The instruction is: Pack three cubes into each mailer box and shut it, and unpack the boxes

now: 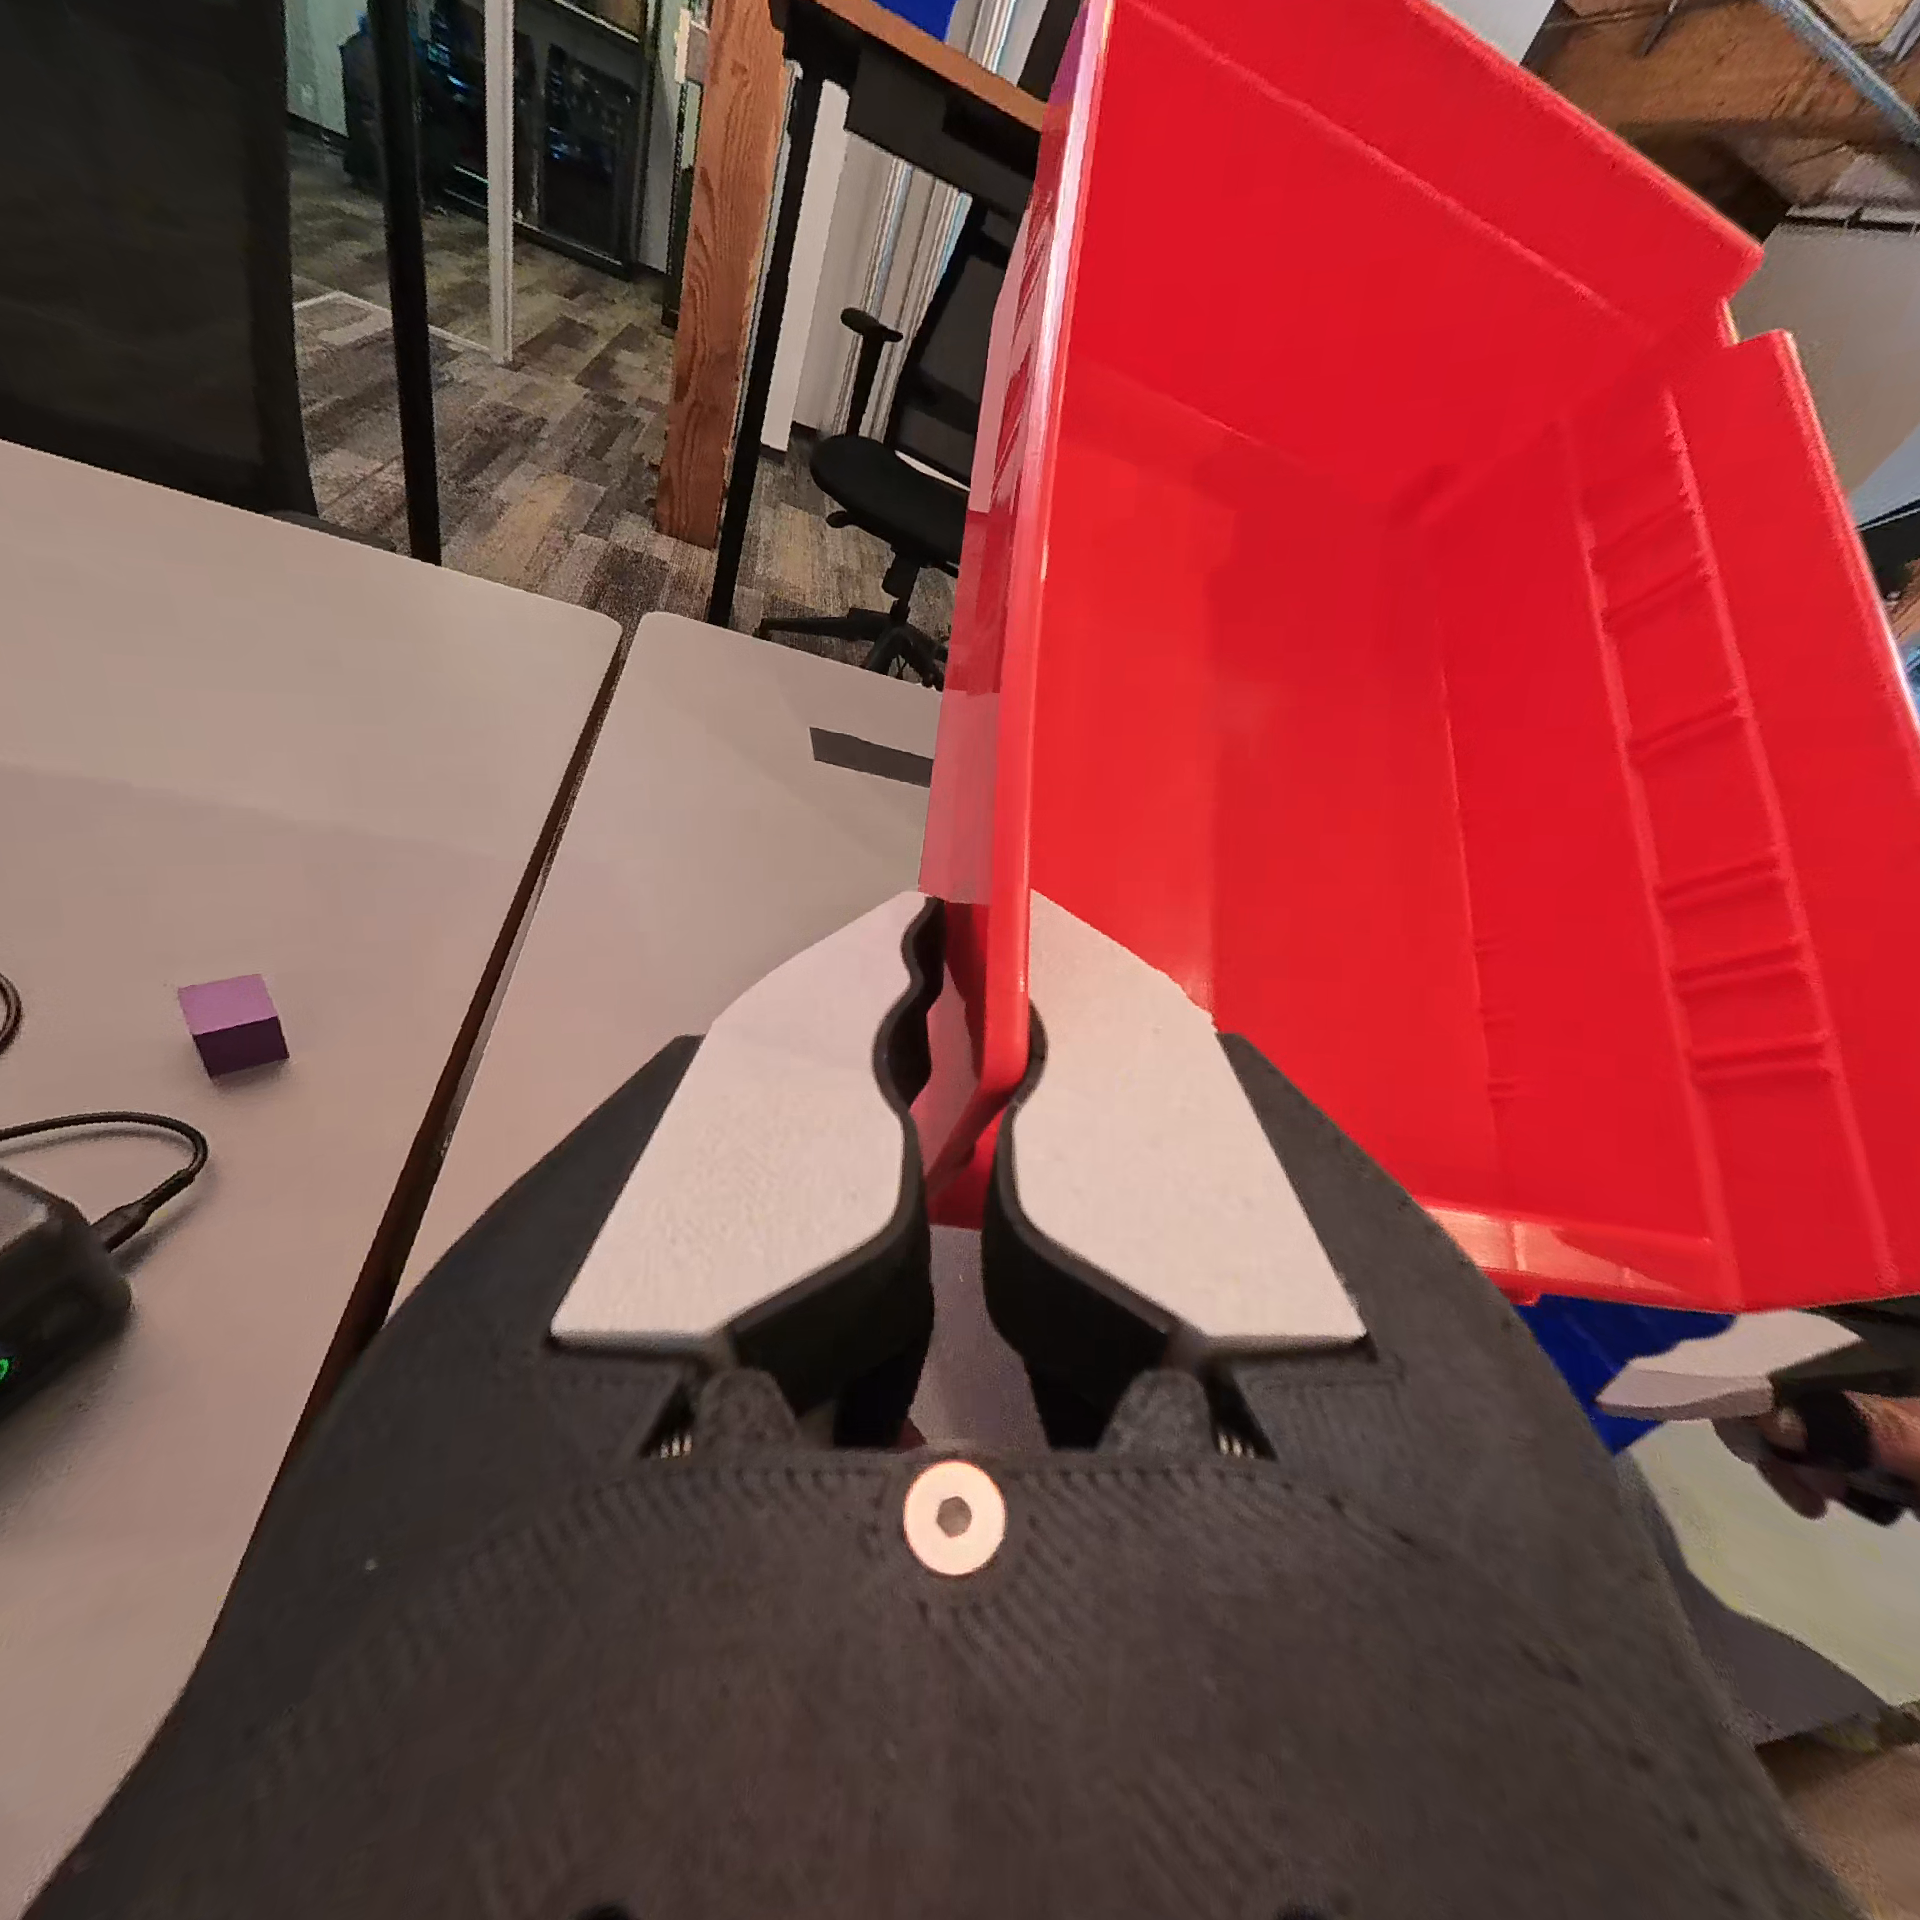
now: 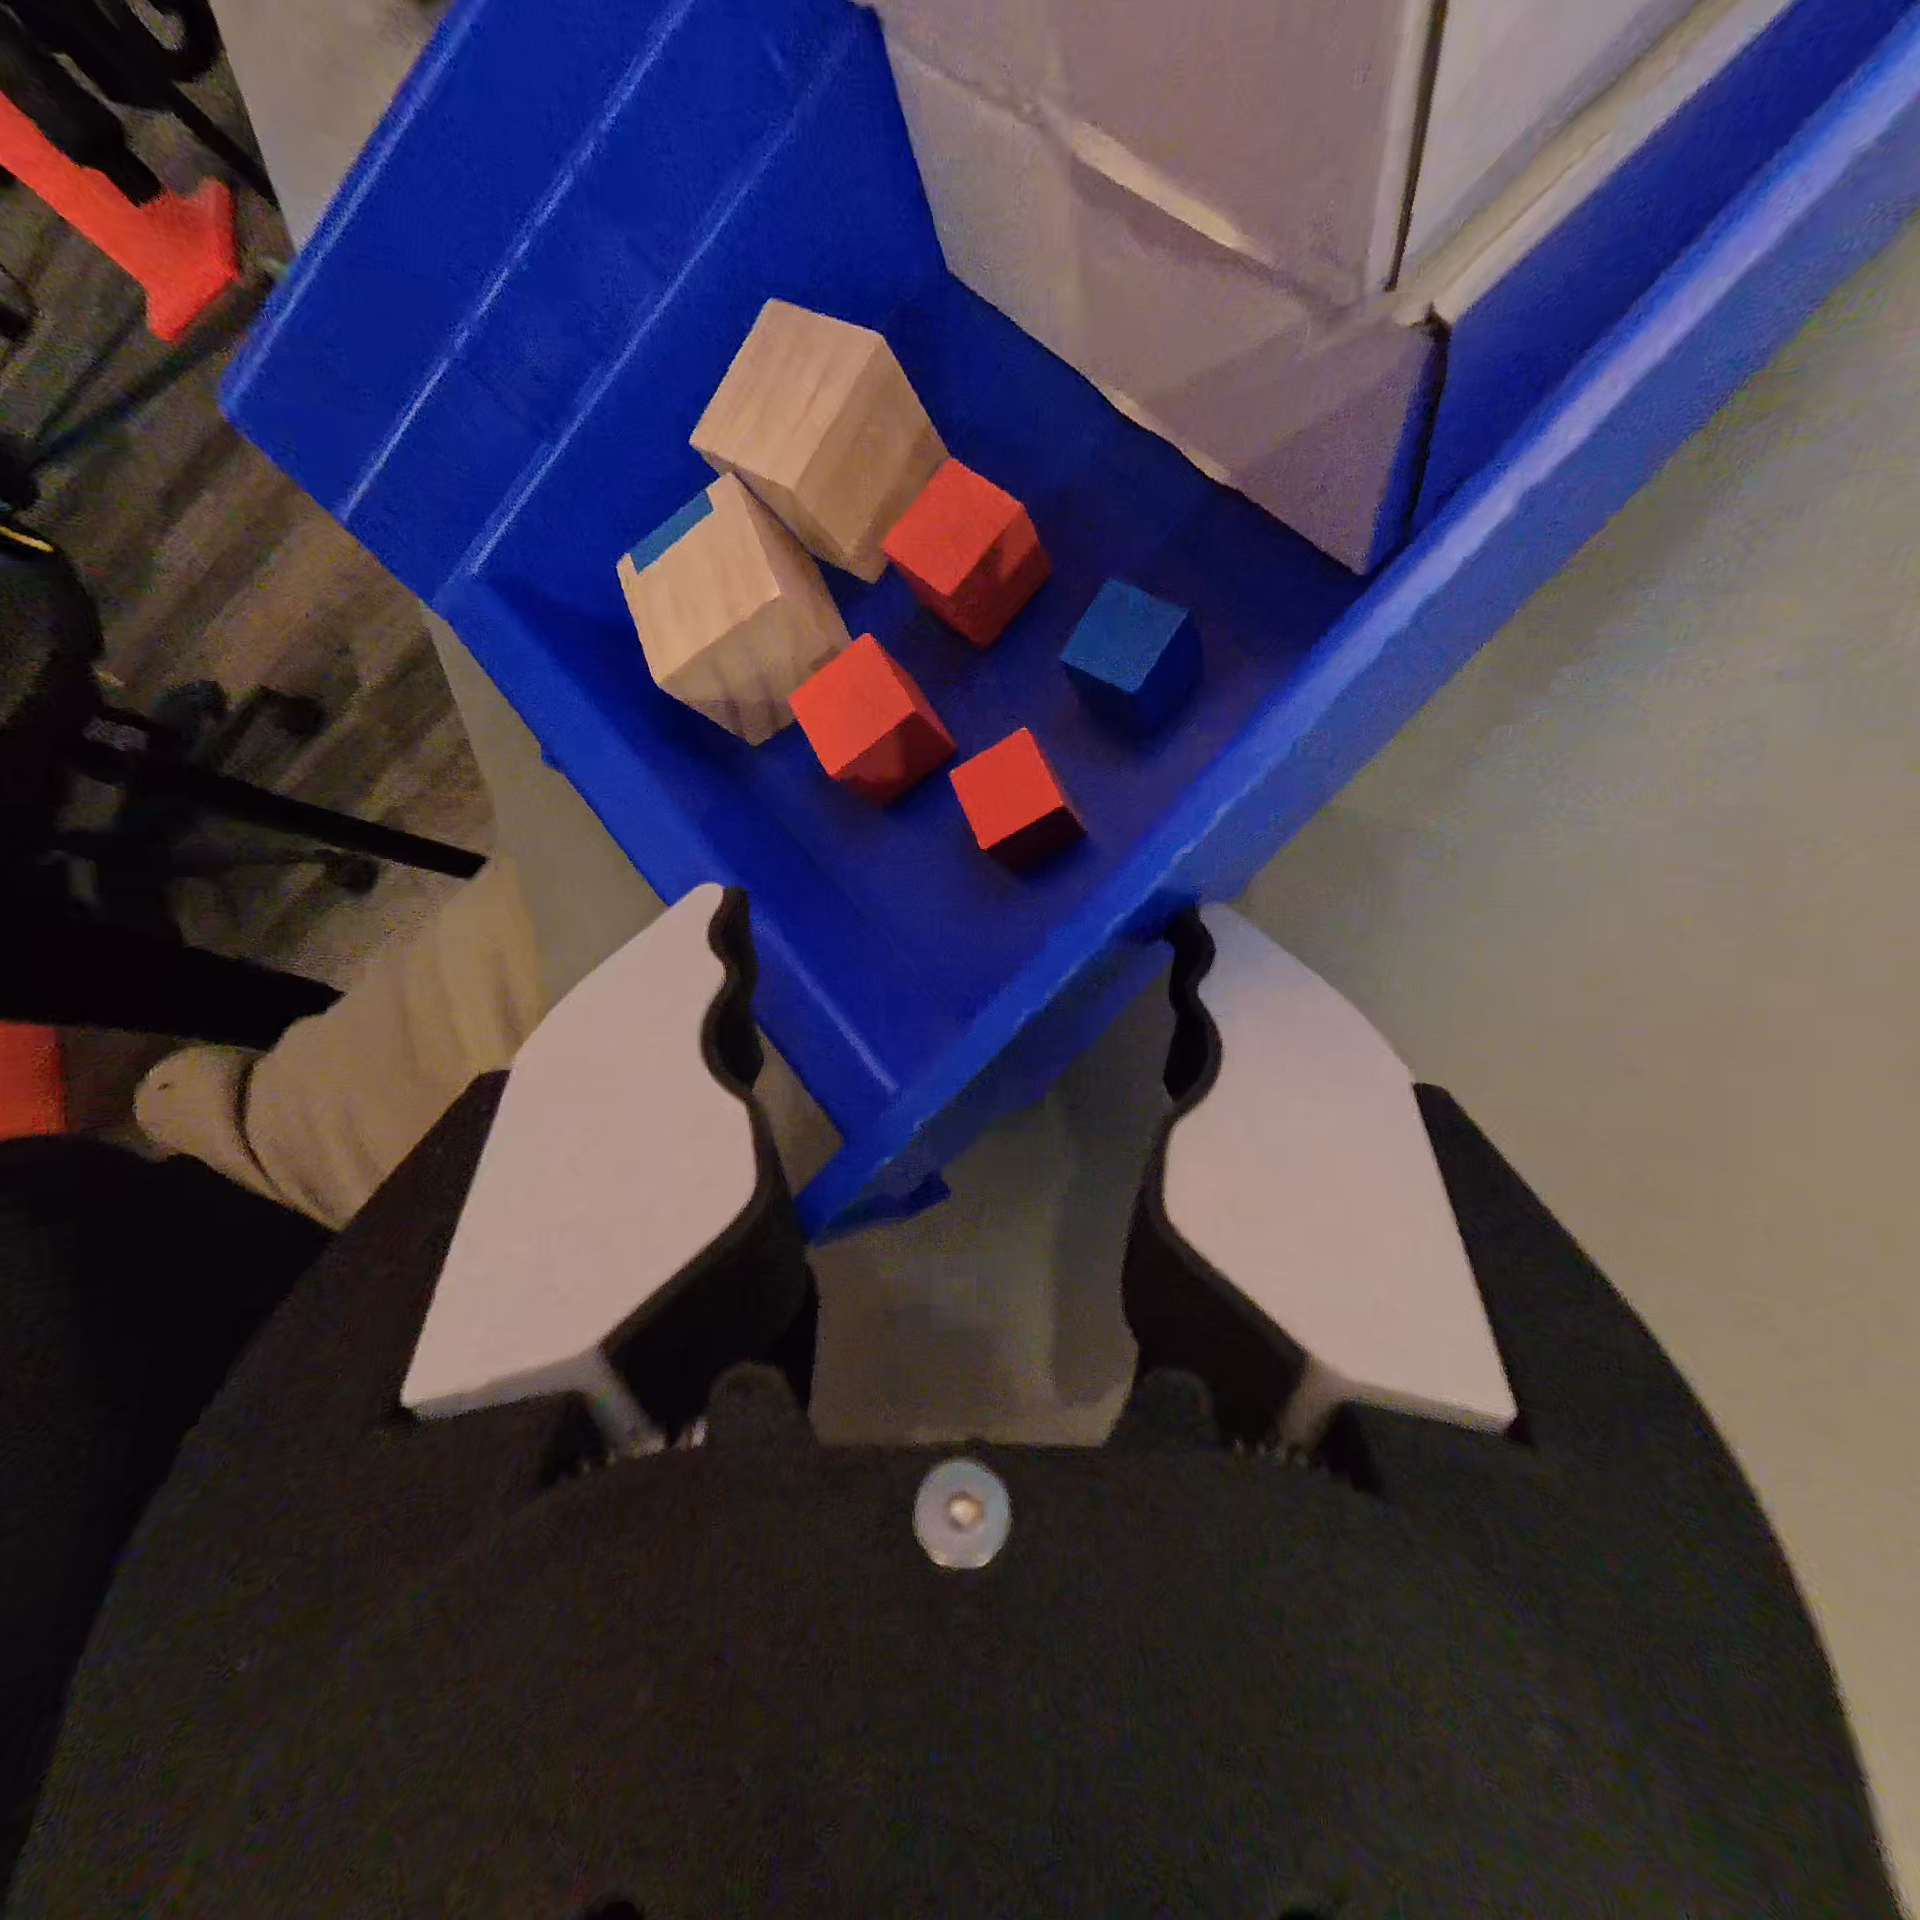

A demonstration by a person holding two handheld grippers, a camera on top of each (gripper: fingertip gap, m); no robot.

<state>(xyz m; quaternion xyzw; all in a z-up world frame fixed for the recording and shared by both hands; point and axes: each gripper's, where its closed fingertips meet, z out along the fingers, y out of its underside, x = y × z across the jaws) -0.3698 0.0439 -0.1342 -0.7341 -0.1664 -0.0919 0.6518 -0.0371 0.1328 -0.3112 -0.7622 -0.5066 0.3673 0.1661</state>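
Observation:
My left gripper (image 1: 977,914) is shut on the side wall of an empty red bin (image 1: 1351,675) and holds it tilted above the table. A purple cube (image 1: 234,1023) lies on the table to the left. My right gripper (image 2: 956,914) is open, its fingers either side of the near corner of a blue bin (image 2: 582,312); contact is unclear. The bin holds two wooden cubes (image 2: 821,431), three red cubes (image 2: 871,717), a blue cube (image 2: 1130,649) and white mailer boxes (image 2: 1195,260) at the far end. The right gripper also shows in the left wrist view (image 1: 1704,1382).
A black device with a cable (image 1: 52,1288) sits at the table's left edge. A seam (image 1: 499,935) splits two white tabletops. A strip of black tape (image 1: 868,753) lies beside the red bin. An office chair (image 1: 894,499) stands beyond the table. My hands' fingertips stand some 40 cm from each other.

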